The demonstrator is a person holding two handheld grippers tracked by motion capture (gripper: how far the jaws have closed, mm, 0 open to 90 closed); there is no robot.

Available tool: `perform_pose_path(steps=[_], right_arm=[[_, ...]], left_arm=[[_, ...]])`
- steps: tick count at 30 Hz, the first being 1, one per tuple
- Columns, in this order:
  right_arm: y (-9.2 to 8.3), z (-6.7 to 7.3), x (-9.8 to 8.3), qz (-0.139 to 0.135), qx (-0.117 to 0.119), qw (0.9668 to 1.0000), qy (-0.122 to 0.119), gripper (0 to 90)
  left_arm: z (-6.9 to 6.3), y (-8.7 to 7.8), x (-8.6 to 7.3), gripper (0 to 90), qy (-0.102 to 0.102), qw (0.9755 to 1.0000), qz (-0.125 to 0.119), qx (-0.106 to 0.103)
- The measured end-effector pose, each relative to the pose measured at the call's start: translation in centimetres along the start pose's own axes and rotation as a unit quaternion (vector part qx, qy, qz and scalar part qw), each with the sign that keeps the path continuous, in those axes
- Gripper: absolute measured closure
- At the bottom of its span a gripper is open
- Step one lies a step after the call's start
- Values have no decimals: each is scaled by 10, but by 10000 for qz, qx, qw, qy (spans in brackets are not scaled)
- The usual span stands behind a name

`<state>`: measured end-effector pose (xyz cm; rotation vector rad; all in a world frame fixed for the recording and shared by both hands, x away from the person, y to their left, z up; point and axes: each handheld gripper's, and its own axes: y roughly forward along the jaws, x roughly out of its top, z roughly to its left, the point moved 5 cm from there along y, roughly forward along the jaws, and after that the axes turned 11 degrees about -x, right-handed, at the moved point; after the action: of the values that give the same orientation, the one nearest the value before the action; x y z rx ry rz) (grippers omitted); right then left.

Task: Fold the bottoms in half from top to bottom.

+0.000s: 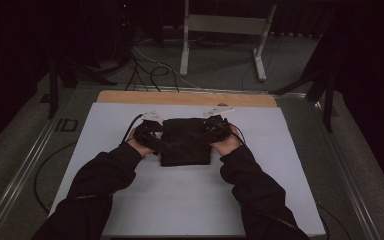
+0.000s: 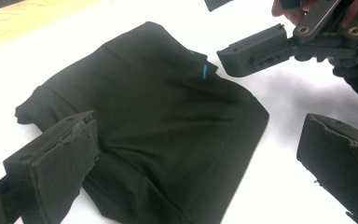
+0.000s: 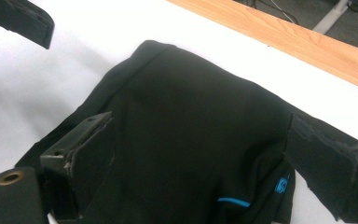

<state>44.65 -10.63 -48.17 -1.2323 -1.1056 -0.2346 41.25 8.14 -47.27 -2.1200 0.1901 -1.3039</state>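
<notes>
A folded black garment [image 1: 185, 141] lies near the middle of the white sheet [image 1: 190, 200], and everything here sits around it. At its left edge the left gripper [image 1: 152, 137] has its jaws spread wide apart, one resting over the cloth and the other on bare sheet beside it. At the garment's right edge the right gripper [image 1: 211, 129] likewise stands with jaws apart, straddling the cloth without pinching it.

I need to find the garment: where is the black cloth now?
In the high view the black cloth lies folded mid-table on the white sheet, between the left gripper and right gripper.
</notes>
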Motion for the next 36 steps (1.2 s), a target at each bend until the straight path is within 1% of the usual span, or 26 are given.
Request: perform_pose_path(steps=[2, 5, 6, 9, 10, 11, 13, 14, 16, 17, 18, 19, 21, 23, 25, 27, 28, 29, 30, 32, 34, 35, 36], right_arm=[[-3, 2, -3, -9, 29, 10000, -69, 95], [-7, 4, -7, 7, 62, 10000, -76, 95], [-8, 4, -9, -6, 64, 9999, -135, 95], [-14, 6, -13, -33, 97, 9998, -151, 95], [-14, 6, -13, -33, 97, 9998, -151, 95], [-19, 8, -19, -48, 197, 9997, -151, 95], [-22, 12, -23, -46, 205, 9996, -163, 95], [-22, 12, -26, -60, 223, 9995, -234, 95], [-23, 15, -31, -16, 215, 9993, -289, 95], [-24, 16, -34, -9, 219, 9993, -311, 95], [-25, 17, -37, -6, 228, 9992, -331, 95], [-25, 18, -39, -9, 218, 9991, -365, 95], [-26, 19, -42, 8, 235, 9991, -366, 95], [-27, 23, -49, 6, 315, 9988, -381, 95], [-29, 26, -54, -6, 380, 9986, -361, 95], [-31, 29, -58, -2, 449, 9984, -356, 95], [-32, 31, -60, -8, 475, 9982, -362, 95], [-32, 33, -62, 23, 476, 9981, -382, 95], [-32, 34, -64, 27, 501, 9976, -474, 95], [-34, 37, -68, 14, 508, 9974, -511, 95], [-35, 39, -70, 36, 539, 9972, -510, 95], [-38, 41, -73, -4, 565, 9969, -539, 95], [-39, 42, -75, -5, 573, 9967, -569, 95]], left_arm=[[-4, 0, -2, 0, 7, 10000, 10, -17], [-12, -2, -4, 0, 37, 10000, 9, -78], [-14, -2, -5, 0, 60, 9999, 39, -88], [-20, -2, -9, 0, 90, 9998, 72, -131], [-20, -2, -9, 0, 90, 9998, 72, -131], [-26, -2, -14, 0, 123, 9997, 108, -171], [-30, -2, -18, 0, 120, 9997, 123, -189], [-30, -2, -18, 0, 120, 9997, 123, -189], [-34, -2, -22, 0, 125, 9997, 67, -220], [-34, -2, -22, 0, 125, 9997, 67, -220], [-37, -1, -26, 0, 183, 9997, 60, -179], [-39, -1, -28, 0, 191, 9996, 41, -193], [-41, 1, -31, 0, 190, 9996, 88, -214], [-47, 4, -38, 0, 312, 9992, 151, -178], [-51, 6, -42, 0, 309, 9992, 116, -246], [-54, 7, -46, 0, 311, 9988, 138, -340], [-56, 8, -48, 0, 309, 9988, 139, -355], [-58, 9, -50, 0, 311, 9987, 148, -378], [-59, 9, -51, 0, 322, 9985, 143, -414], [-62, 10, -55, 0, 371, 9984, 172, -393], [-64, 10, -56, 0, 362, 9983, 146, -422], [-67, 10, -59, 0, 311, 9983, 98, -483], [-68, 9, -61, 0, 326, 9981, 107, -504]])
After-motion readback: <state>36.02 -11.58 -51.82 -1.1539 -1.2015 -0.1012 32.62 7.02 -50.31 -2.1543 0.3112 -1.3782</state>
